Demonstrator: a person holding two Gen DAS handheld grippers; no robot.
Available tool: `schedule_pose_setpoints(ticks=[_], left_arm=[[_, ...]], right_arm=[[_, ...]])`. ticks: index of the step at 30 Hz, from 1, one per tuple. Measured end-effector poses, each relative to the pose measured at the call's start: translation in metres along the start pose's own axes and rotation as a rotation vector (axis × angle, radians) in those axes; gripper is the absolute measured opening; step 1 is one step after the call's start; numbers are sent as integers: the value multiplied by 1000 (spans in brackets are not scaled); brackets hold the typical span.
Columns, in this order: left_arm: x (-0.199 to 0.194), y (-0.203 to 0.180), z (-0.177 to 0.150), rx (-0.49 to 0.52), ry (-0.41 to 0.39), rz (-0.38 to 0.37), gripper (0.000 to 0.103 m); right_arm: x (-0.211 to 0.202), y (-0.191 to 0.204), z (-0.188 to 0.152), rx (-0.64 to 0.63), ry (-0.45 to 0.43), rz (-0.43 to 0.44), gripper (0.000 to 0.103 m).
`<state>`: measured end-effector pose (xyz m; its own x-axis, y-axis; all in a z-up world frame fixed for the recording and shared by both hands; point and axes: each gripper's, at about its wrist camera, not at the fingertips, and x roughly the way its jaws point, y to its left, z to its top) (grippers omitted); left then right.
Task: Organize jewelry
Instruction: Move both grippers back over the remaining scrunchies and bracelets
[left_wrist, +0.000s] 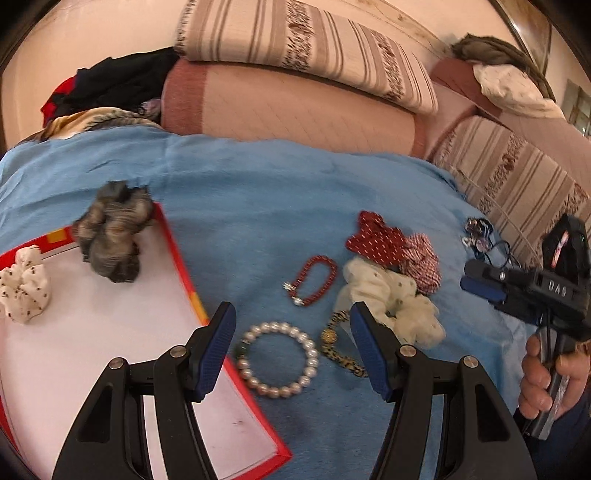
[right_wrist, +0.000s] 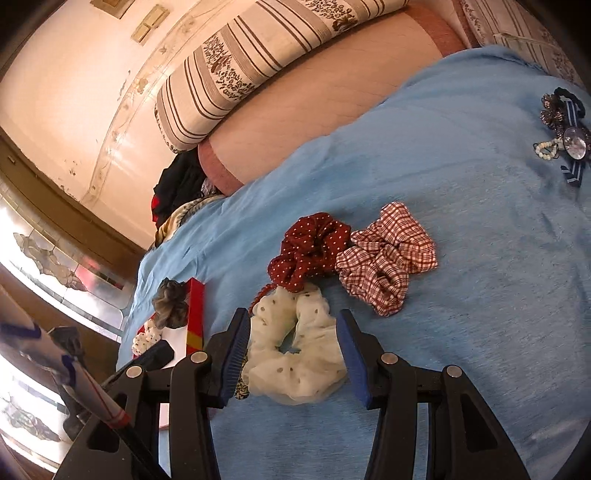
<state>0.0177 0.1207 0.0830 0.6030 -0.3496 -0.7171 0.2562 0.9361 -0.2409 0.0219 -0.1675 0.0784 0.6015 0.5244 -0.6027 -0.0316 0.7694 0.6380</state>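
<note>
Claws both gape wide, empty: left claw (left_wrist: 291, 341) over pearl bracelet (left_wrist: 277, 359), right claw (right_wrist: 293, 356) around cream scrunchie (right_wrist: 295, 347).

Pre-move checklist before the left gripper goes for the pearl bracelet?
1. Left gripper open: ok.
2. Pearl bracelet between its fingers: ok.
3. Bracelet clear of neighbours: not ok, it touches the red-rimmed tray edge; the leopard-print band lies close.
4. Free space in tray: ok, only the grey scrunchie and spotted white scrunchie at its far end.
5. Right gripper out of the way: ok, open around the cream scrunchie.
6. Height above bracelet: cannot tell.
</note>
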Motion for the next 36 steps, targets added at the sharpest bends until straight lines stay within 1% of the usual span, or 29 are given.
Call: schedule_pose_setpoints(ticks=[2,5,7,10,11,12,15,17,19,21,23,26,27,28,30,36], left_arm=[[5,-6,-2,5,21,-14,63],[10,-15,-3,21,39,-32,63],[11,-20,-4,35,48,-52,63],[16,-30,-8,52,79,-104,63],[20,-35,-11,66,103,-137,63],[22,-39,-14,80,116,-152,63],[29,-54,-21,137,139,-159,63],[34,-62,-25,165,153,-162,55],[38,-67,-27,181,163,-168,45],[42,-70,-29,195,169,-156,38],[47,-70,-30,191,177,-146,33],[58,-69,-31,180,195,-122,22],[61,-68,-32,178,201,-109,13],[63,-67,-32,175,207,-101,7],[63,-67,-32,176,210,-102,7],[39,-64,-22,166,147,-156,7]], right_arm=[[-4,-2,1,-8,-12,-9,53],[-9,-8,4,-26,-40,-49,53],[-12,-15,8,-8,-53,-67,53],[-14,-24,10,18,-52,-72,53],[-14,-25,10,20,-50,-73,53],[-14,-26,10,19,-48,-72,53],[-14,-26,11,16,-46,-68,53],[-14,-24,11,12,-45,-63,53],[-14,-23,11,8,-46,-64,53],[-14,-24,10,7,-44,-63,53],[-14,-25,10,11,-44,-63,53],[-14,-24,10,9,-40,-60,53],[-14,-24,10,8,-40,-60,53],[-14,-24,10,8,-40,-59,53],[-14,-25,11,9,-43,-61,53],[-16,-29,14,18,-57,-80,53]])
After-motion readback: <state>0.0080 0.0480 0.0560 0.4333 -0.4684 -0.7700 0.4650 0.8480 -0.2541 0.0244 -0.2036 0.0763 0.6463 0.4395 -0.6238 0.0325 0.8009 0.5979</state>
